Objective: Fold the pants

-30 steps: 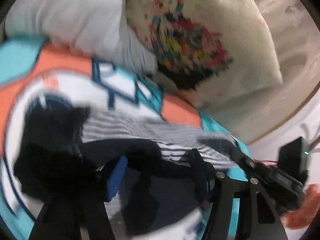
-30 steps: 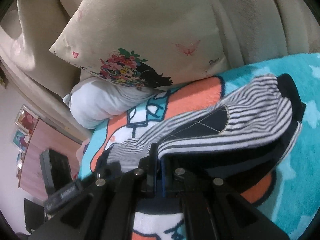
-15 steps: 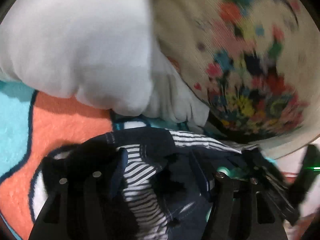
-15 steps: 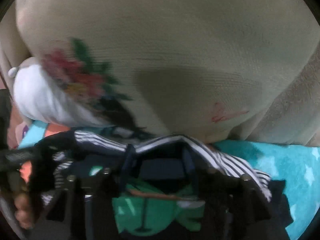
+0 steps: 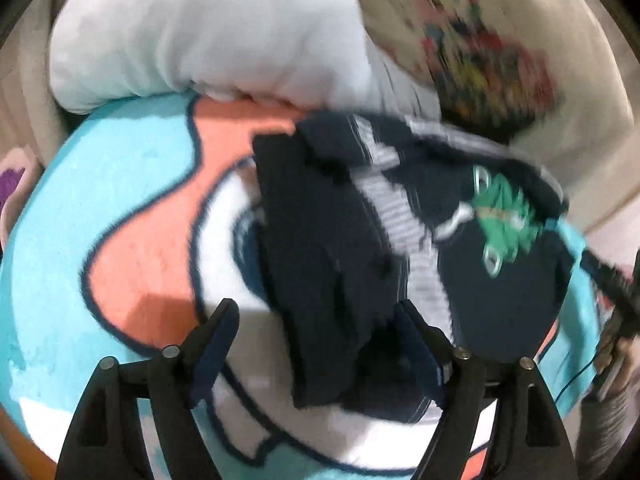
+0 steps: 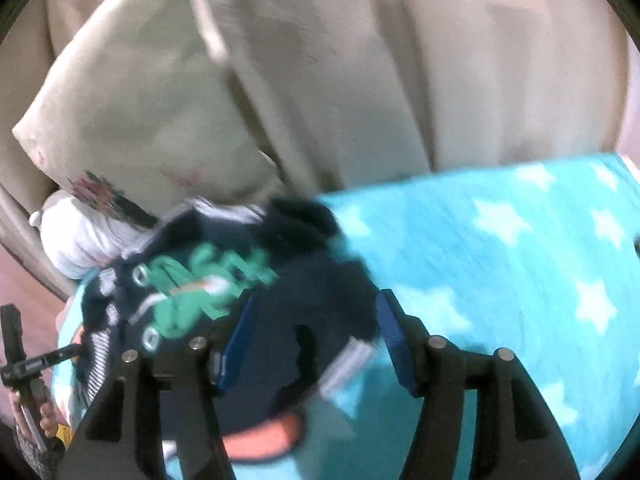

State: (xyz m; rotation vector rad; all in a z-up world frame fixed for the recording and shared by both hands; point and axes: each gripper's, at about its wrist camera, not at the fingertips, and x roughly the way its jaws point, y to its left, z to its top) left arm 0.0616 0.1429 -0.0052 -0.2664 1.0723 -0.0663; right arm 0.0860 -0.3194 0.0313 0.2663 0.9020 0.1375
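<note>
Left tool (image 5: 316, 344): jaws spread wide, have just been opening, blue pads not pressing anything; the near edge of the pants (image 5: 360, 240) lies between and just ahead of them, loose. Right tool (image 6: 312, 340): jaws also wide, just been opening too, nothing gripped, dark cloth of the pants (image 6: 280, 300) sits between the fingers but free of the pads (blurred, contact hard to judge at the left pad).

Pants: navy with grey-white stripes and a green print (image 5: 504, 216), lying in a folded bundle on the blanket (image 5: 120, 208) (turquoise, orange and white pattern; white stars on the right wrist view's side (image 6: 500, 260)). Far edge of the bundle is up near the white pillow (image 5: 208, 28) and the cream cushion with floral print (image 5: 480, 40); cannot tell if touching.

A person's hand (image 6: 46, 412) holds the other tool's handle at the lower left of the right wrist view. Both views motion-blurred.
</note>
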